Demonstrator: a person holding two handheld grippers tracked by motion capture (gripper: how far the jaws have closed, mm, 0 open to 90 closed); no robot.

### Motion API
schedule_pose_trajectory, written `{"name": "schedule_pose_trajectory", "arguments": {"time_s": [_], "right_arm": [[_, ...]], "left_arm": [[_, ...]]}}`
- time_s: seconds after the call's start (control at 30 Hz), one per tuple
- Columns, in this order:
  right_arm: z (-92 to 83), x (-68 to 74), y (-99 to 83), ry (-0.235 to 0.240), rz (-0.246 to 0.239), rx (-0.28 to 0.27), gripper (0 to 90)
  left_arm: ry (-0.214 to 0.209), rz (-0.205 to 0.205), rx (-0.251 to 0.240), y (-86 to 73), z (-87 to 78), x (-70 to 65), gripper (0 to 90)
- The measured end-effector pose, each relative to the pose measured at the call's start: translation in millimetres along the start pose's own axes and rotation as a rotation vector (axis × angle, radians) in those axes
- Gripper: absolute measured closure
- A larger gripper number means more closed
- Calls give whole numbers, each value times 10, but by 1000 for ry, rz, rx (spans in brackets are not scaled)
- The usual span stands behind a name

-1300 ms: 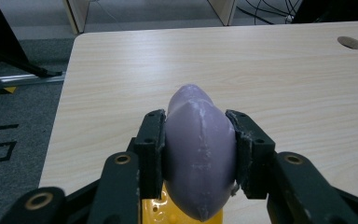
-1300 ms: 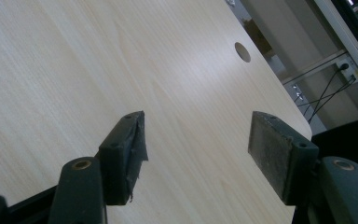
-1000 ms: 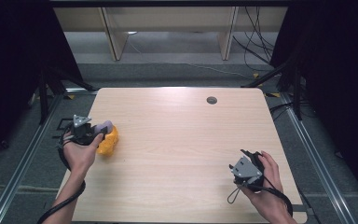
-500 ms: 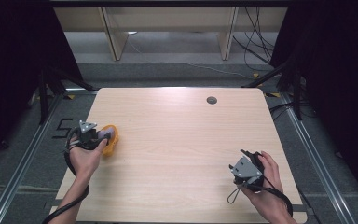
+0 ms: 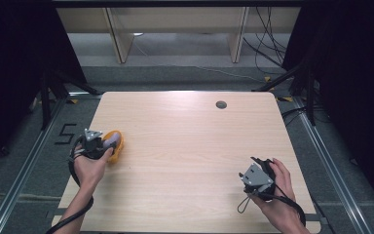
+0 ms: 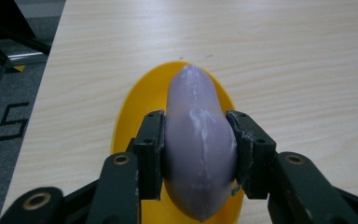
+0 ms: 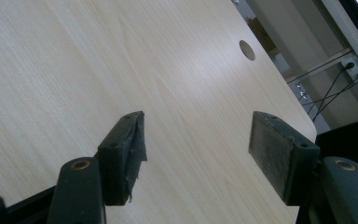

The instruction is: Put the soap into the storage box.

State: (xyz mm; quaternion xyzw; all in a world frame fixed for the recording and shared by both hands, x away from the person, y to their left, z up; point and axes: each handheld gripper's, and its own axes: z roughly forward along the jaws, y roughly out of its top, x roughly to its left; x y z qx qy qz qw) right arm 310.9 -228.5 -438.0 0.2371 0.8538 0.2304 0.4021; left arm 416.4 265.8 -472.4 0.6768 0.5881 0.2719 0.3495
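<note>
Over a yellow dish (image 6: 135, 107), left claw (image 6: 193, 149) grips purple eggplant (image 6: 196, 140).

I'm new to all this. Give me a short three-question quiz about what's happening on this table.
1. True or false: the left gripper is clamped on a purple eggplant-shaped object.
2. What lies under that object? A) a yellow dish B) a blue bowl C) a cloth
3. What is between the right gripper's jaws?

Key:
1. True; both pads press its sides.
2. A, the yellow dish, near the wooden table's left edge.
3. Nothing; the jaws stand open over bare wood.
</note>
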Motion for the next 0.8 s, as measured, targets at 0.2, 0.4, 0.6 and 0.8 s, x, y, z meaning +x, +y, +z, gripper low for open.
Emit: {"name": "schedule_pose_trajectory", "arguments": {"time_s": [0.2, 0.4, 0.6, 0.8], "right_arm": [[4, -2, -5, 7, -3, 5, 365], [5, -6, -9, 11, -12, 5, 360], [5, 2, -23, 14, 10, 12, 353], [11, -3, -35, 22, 21, 6, 350]], "left_arm": [[0, 0, 5, -53, 14, 19, 561], [-2, -13, -54, -50, -162, 41, 457], [14, -39, -177, -276, -503, 60, 385], [-44, -49, -161, -711, -718, 7, 385]]}}
